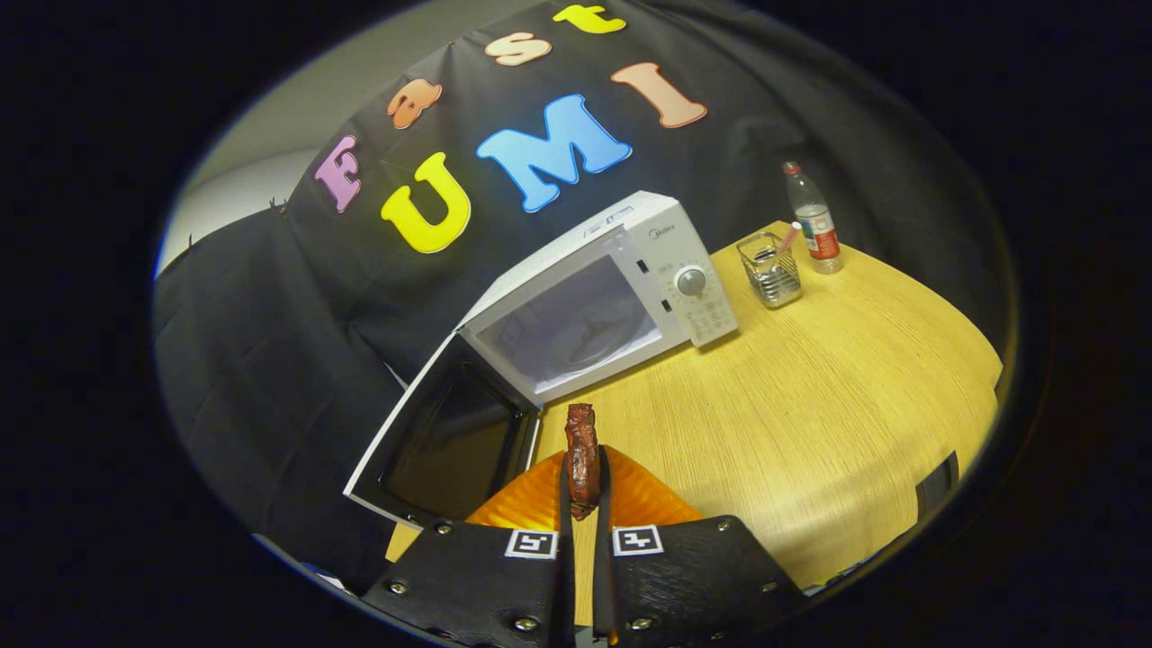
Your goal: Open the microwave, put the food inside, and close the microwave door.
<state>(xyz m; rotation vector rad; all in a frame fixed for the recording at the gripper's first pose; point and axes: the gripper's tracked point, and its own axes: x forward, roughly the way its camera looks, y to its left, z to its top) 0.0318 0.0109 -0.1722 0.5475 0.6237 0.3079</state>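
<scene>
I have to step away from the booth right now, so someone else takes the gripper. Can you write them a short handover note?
Gripper: shut on the piece of food, a dark reddish strip pinched upright between both fingers, above the orange plate.
Microwave: on the wooden table, just ahead; its door is swung wide open, cavity in view.
Done: door opened, food picked up.
Left: carry the food into the cavity, release it, then close the door.

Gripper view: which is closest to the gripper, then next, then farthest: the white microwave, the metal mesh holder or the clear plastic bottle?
1. White microwave, just beyond the gripper, door open.
2. Metal mesh holder, right of the microwave.
3. Clear plastic bottle, behind the holder.
</scene>
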